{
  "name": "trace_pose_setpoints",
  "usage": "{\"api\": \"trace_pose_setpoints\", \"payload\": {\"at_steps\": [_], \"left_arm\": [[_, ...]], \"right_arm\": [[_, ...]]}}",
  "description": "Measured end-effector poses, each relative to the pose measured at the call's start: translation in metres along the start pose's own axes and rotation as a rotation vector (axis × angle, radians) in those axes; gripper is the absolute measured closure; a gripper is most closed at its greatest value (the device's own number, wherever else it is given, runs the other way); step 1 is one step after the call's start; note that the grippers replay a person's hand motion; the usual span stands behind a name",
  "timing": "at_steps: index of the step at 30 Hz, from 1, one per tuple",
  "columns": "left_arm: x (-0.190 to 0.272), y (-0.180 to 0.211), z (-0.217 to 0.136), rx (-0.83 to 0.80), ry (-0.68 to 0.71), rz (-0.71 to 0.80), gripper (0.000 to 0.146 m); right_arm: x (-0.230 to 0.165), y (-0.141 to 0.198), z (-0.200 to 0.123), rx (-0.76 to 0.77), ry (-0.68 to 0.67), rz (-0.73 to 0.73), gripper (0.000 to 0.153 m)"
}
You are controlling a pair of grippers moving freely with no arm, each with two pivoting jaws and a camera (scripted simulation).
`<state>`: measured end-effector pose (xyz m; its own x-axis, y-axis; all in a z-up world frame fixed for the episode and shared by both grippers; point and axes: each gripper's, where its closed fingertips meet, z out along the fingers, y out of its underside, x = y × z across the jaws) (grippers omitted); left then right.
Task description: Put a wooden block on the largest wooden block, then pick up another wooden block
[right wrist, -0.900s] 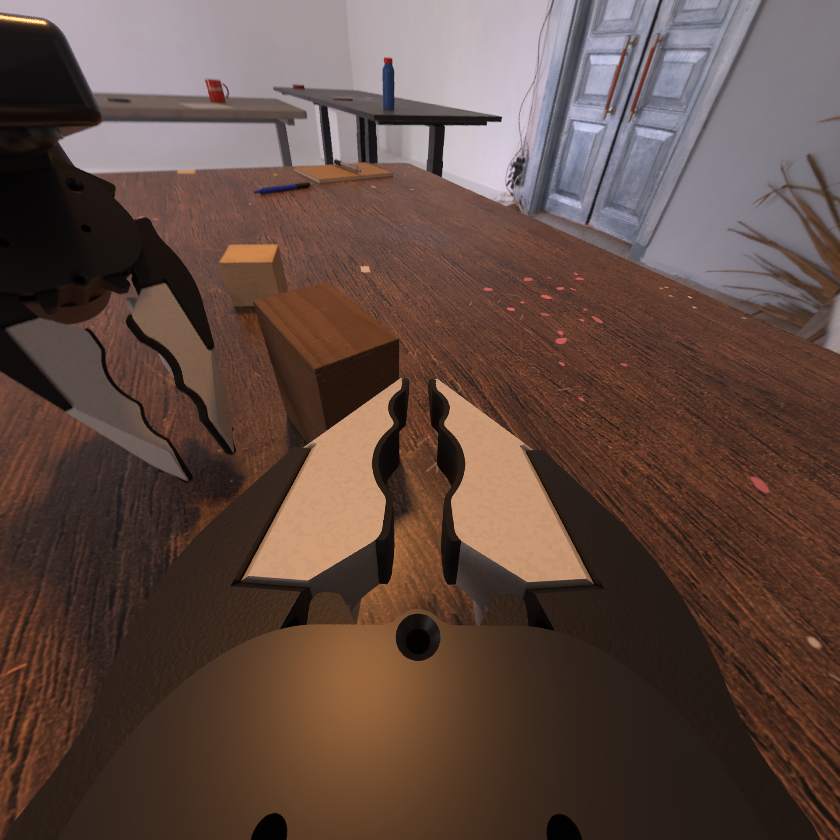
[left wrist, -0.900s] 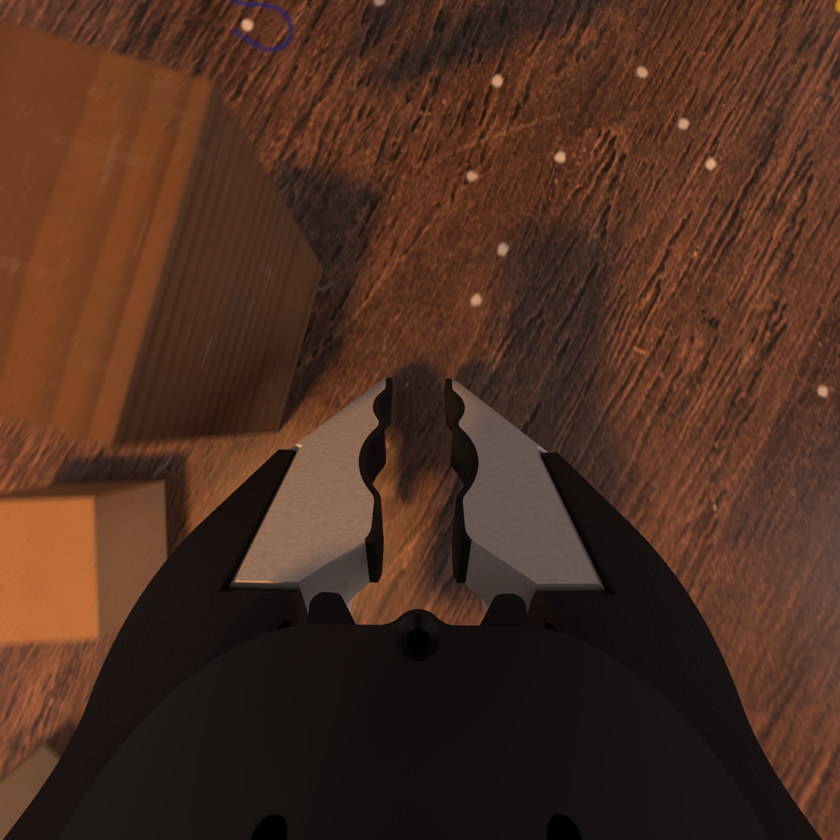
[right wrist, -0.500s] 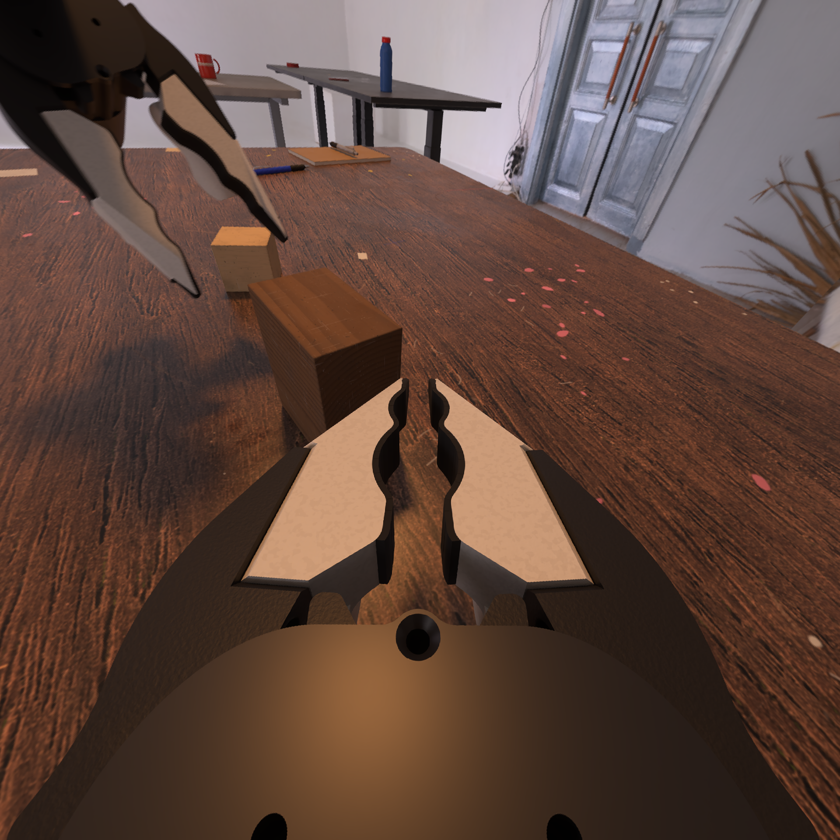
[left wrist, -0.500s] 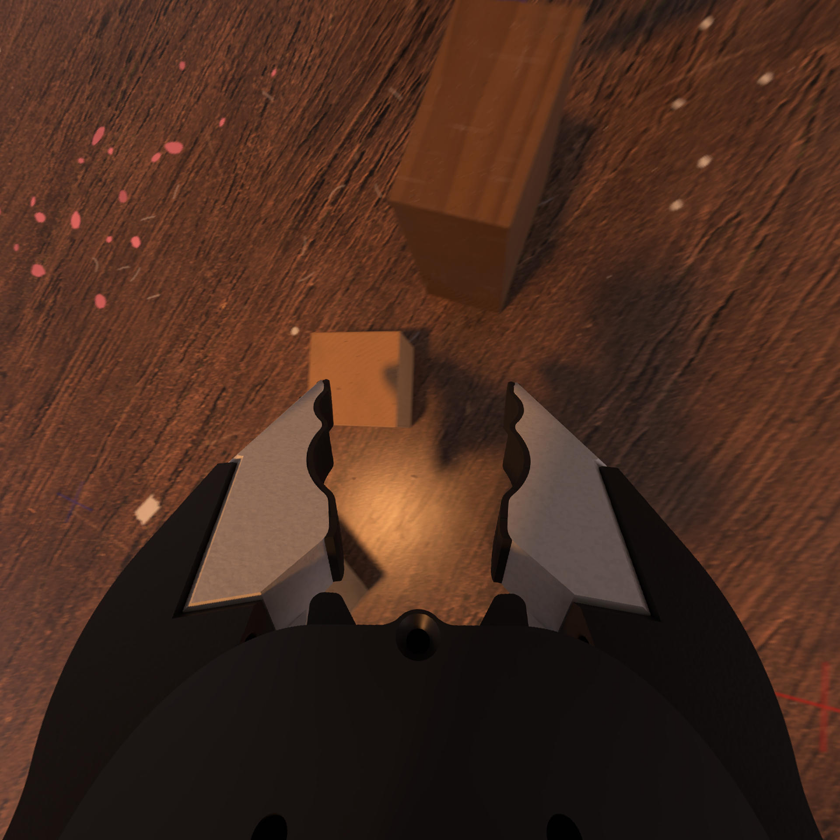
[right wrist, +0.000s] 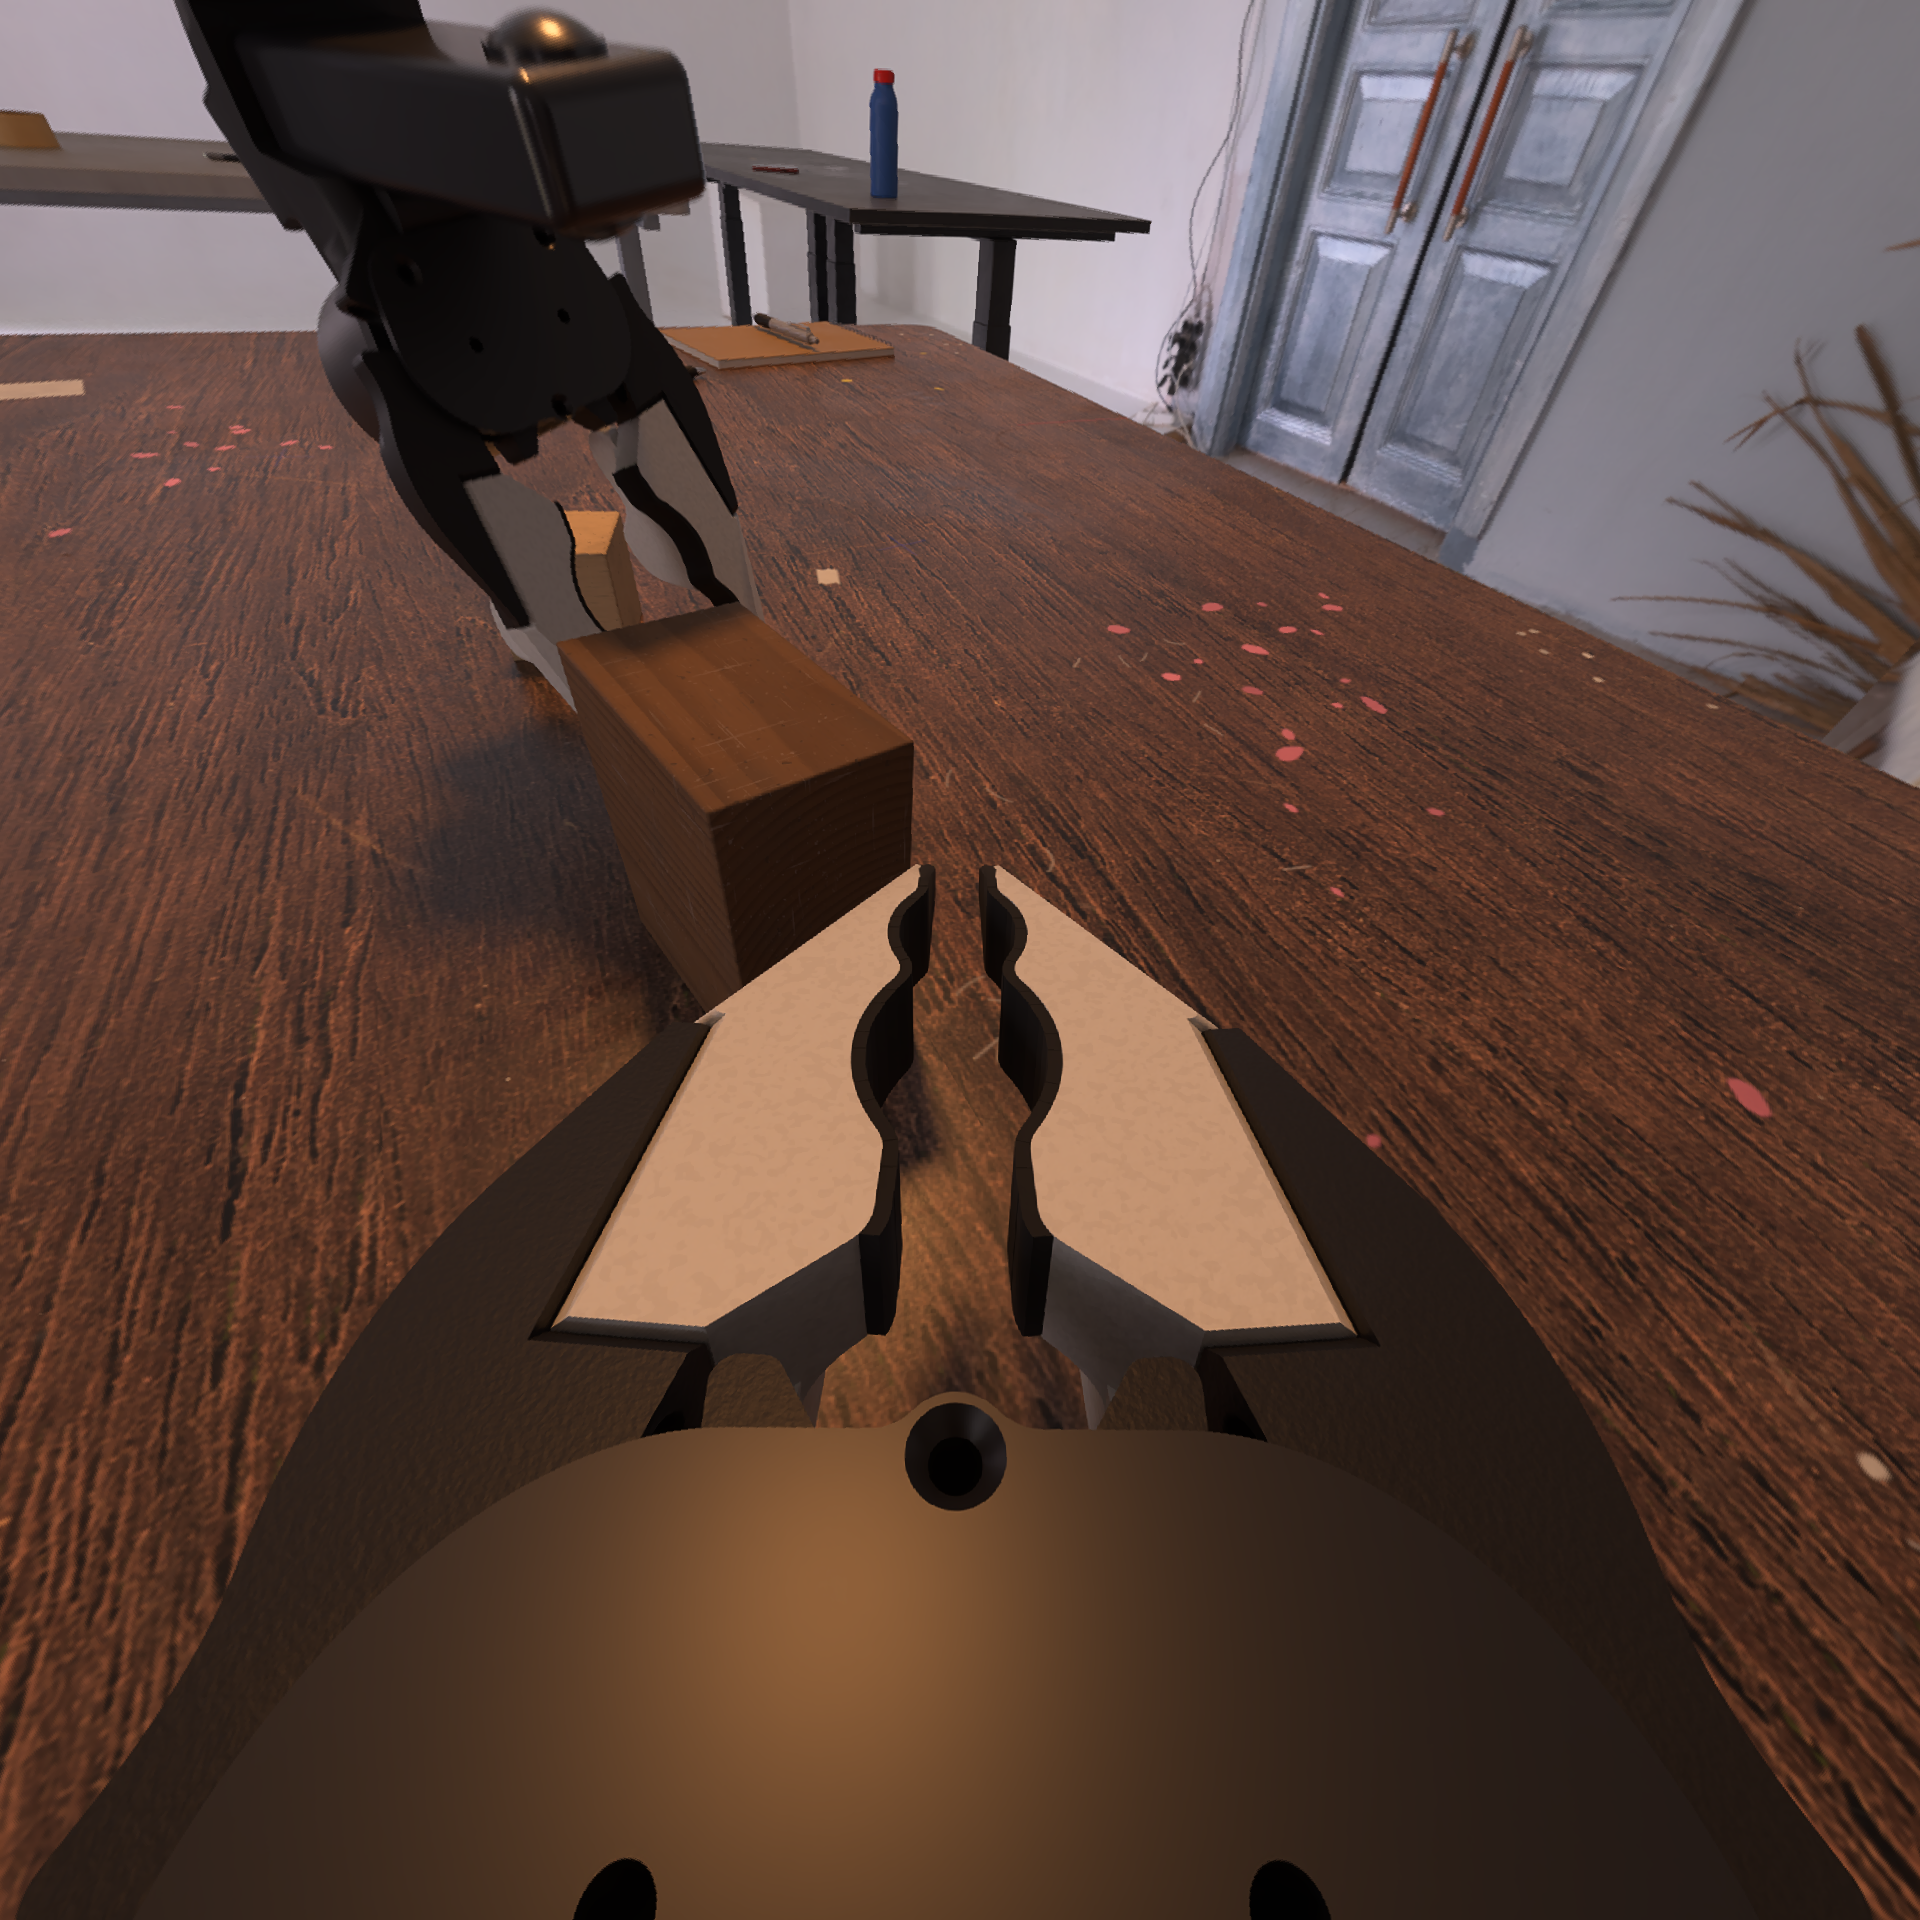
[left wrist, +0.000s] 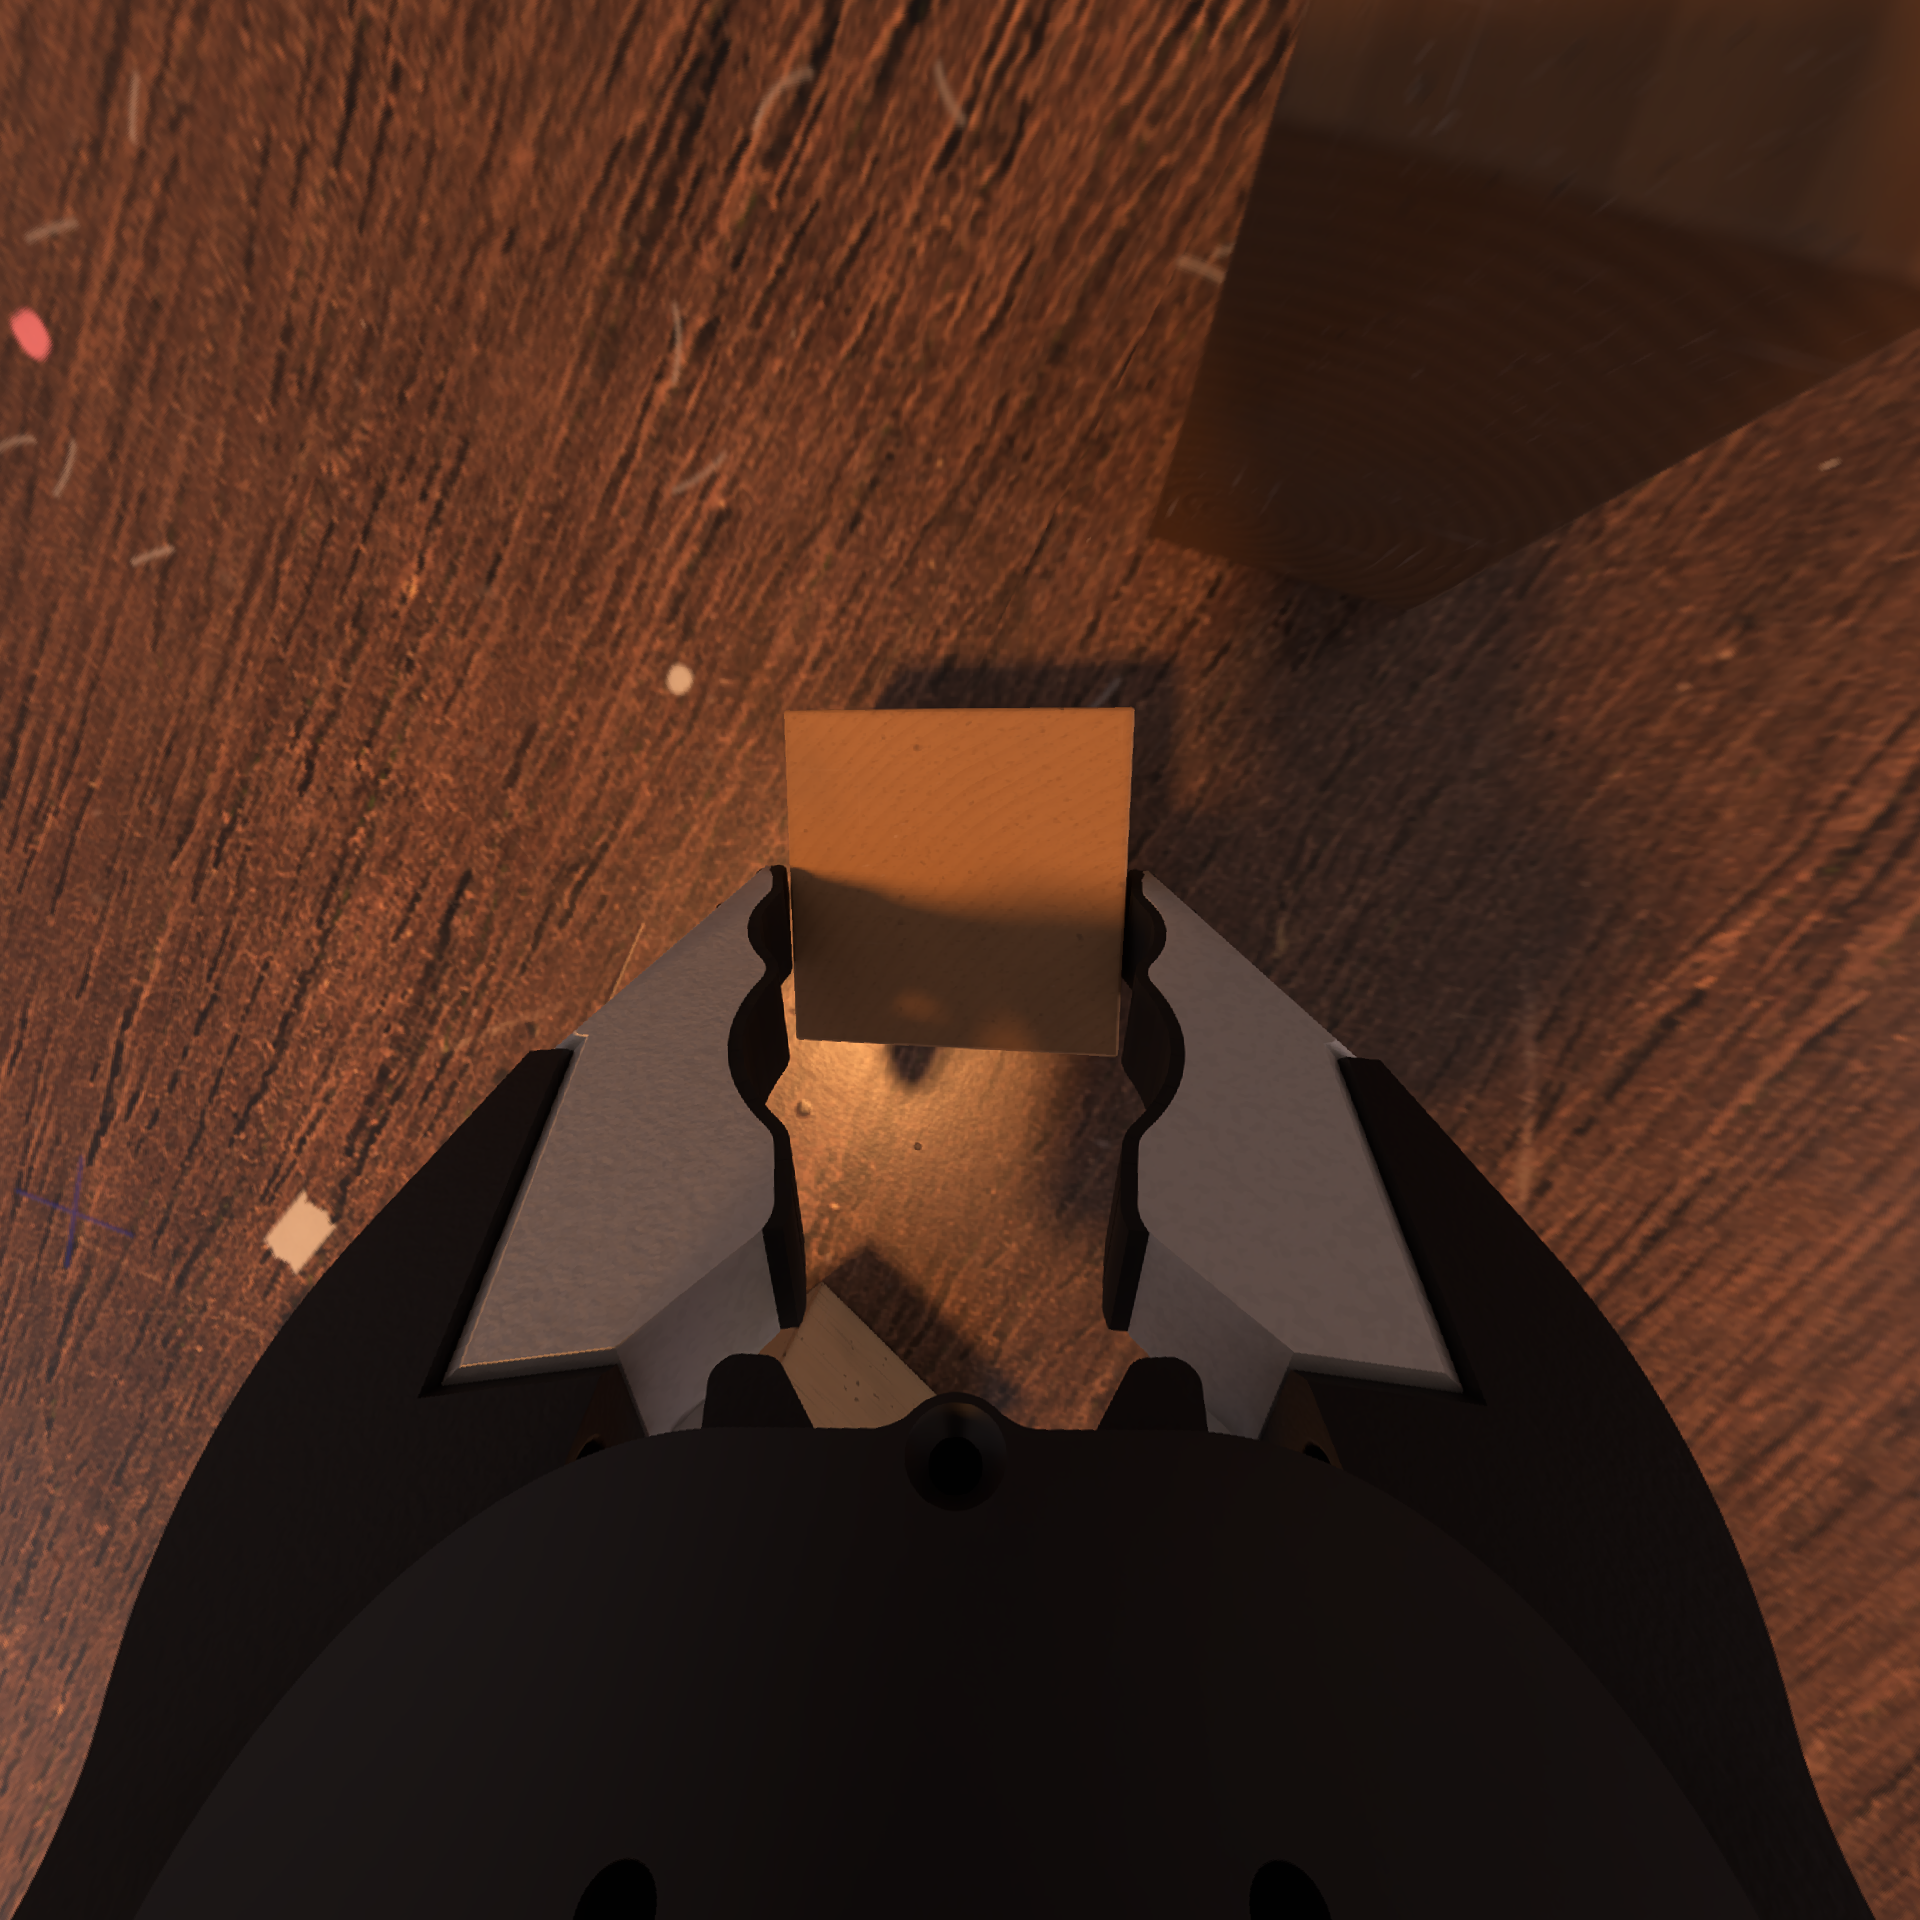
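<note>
A small light wooden block (left wrist: 956, 810) rests on the dark wooden table (left wrist: 416, 520). My left gripper (left wrist: 958, 883) straddles it from above, and both fingers press its two sides. In the right wrist view the left gripper (right wrist: 634, 613) stands over that block (right wrist: 601, 561), just behind the largest block. The largest block (right wrist: 748, 748) is dark brown and its top is bare; it also shows at the top right of the left wrist view (left wrist: 1455, 364). A pale third block (left wrist: 842, 1361) peeks out under the left gripper's base. My right gripper (right wrist: 956, 883) is shut and empty, low over the table, just right of the largest block.
A notebook with a pen (right wrist: 779, 343) lies at the table's far end. A blue bottle (right wrist: 883, 135) stands on a far desk. Blue doors (right wrist: 1455, 239) and a dried plant (right wrist: 1818, 582) are to the right. Red flecks (right wrist: 1247, 655) dot the table.
My left gripper swung over from beside the largest block, opened, came down around the small light block, and its fingers narrowed onto the block's sides. The right gripper has stayed still.
</note>
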<state>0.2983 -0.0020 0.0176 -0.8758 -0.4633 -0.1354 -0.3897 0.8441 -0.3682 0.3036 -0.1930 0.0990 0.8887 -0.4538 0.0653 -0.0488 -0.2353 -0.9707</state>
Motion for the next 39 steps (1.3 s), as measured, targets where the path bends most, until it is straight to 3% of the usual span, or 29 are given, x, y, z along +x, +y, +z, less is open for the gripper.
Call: {"api": "trace_pose_setpoints", "payload": {"at_steps": [6,13,21,39], "left_arm": [[0.008,-0.032,-0.045,0.128,0.044,0.025,0.082],[0.036,-0.096,-0.093,0.215,0.053,0.223,0.082],[0.050,-0.122,-0.082,0.153,0.058,0.299,0.082],[0.054,-0.128,-0.067,0.083,0.061,0.298,0.082]], "right_arm": [[0.002,0.000,-0.001,-0.009,0.014,0.005,0.145],[0.004,0.001,-0.001,-0.006,0.018,0.014,0.145],[0.000,0.002,0.001,-0.015,0.008,0.001,0.144],[-0.001,0.001,0.001,-0.014,0.002,0.000,0.144]]}}
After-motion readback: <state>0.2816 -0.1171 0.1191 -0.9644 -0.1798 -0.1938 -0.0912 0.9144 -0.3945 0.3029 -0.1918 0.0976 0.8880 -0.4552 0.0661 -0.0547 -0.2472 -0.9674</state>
